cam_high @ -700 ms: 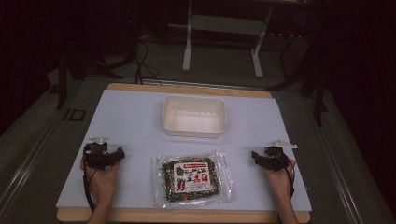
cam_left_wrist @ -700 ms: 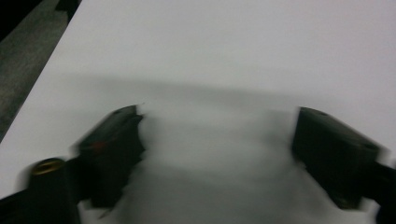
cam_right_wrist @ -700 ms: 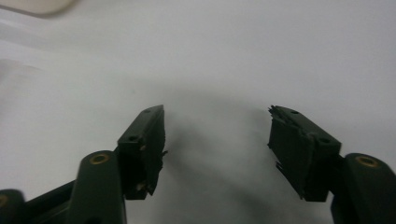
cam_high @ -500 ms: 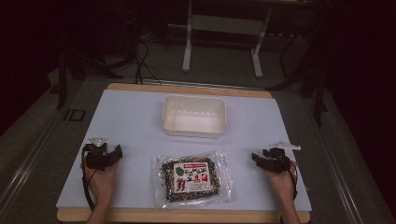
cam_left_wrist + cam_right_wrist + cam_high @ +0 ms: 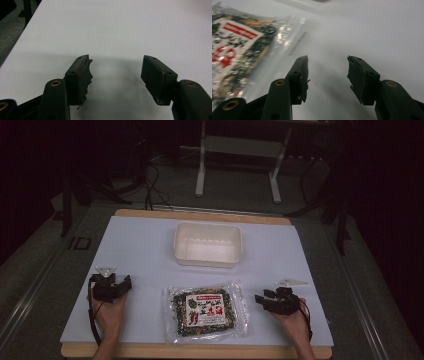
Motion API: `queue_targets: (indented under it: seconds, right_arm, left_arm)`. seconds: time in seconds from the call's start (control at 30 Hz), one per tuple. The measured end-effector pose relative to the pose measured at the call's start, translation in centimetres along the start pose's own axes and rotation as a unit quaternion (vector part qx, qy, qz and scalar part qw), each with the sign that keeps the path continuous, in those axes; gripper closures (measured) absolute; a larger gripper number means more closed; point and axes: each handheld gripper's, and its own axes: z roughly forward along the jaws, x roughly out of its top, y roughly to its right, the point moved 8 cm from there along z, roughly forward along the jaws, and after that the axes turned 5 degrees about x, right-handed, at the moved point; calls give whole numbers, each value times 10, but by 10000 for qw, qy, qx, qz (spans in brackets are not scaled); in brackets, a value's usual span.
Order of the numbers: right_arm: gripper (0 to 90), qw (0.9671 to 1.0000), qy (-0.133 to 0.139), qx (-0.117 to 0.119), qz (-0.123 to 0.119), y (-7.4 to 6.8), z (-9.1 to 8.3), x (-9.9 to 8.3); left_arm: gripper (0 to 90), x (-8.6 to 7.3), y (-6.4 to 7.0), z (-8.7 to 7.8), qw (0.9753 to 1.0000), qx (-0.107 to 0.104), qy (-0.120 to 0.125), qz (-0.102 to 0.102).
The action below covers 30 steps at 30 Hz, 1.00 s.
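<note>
Right gripper (image 5: 261, 298) near packet (image 5: 205, 310) (apparently untouched), jaws apart.

The surface (image 5: 140, 250) looks like a smooth, matt pale sheet laid over a board whose bare wooden edge shows at the near and far sides. The snack packet (image 5: 204, 310) near the near edge is clear, glossy plastic film that catches glints, with a printed paper-like label. The tray (image 5: 208, 244) toward the far edge looks like matt cream plastic. The left tongs (image 5: 116, 72) and right tongs (image 5: 328, 75) are matt black plastic; their pads look rough and frayed at the edges.
</note>
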Motion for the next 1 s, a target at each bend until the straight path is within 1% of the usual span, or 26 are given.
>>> queue_targets:
  seconds: [0.07,0.13,0.27,0.3,0.53,0.67,0.7,0.73,0.8,0.83,0.97,1.0]
  right_arm:
    - [499,10000,-9,39,-2,-3,1,0]
    - [501,9998,-28,213,16,-11,5,0]
    - [504,9990,-86,439,17,-21,12,-1]
    - [505,9987,-136,487,27,-23,14,-2]
    - [506,9973,-370,633,-24,-34,24,-7]
    - [537,9962,-476,732,-50,-39,27,-9]
    - [563,9953,-498,832,-17,-40,28,-9]
    - [566,9938,-521,982,36,-43,29,-9]
    - [587,9926,-556,1082,36,-46,29,-9]
    - [591,9918,-542,1153,61,-47,30,-8]
    - [608,9913,-465,1232,38,-51,31,-4]
    - [615,9912,-483,1231,31,-52,31,-4]
  left_arm:
    - [401,0,1,0,10000,-4,-9,-1]
    - [398,0,1,1,10000,-2,-3,18]
    - [397,0,1,1,10000,6,0,20]
    - [396,0,1,1,10000,6,-6,22]
    - [392,0,1,1,10000,11,-18,43]
    - [390,0,1,1,10000,33,-24,54]
    - [390,0,1,1,10000,32,-28,62]
    - [390,0,1,1,10000,35,-25,69]
    - [390,0,1,1,10000,34,-30,73]
    - [389,0,1,1,10000,36,-33,72]
    - [389,0,1,1,10000,38,-30,75]
    - [389,0,1,1,9999,43,-37,91]
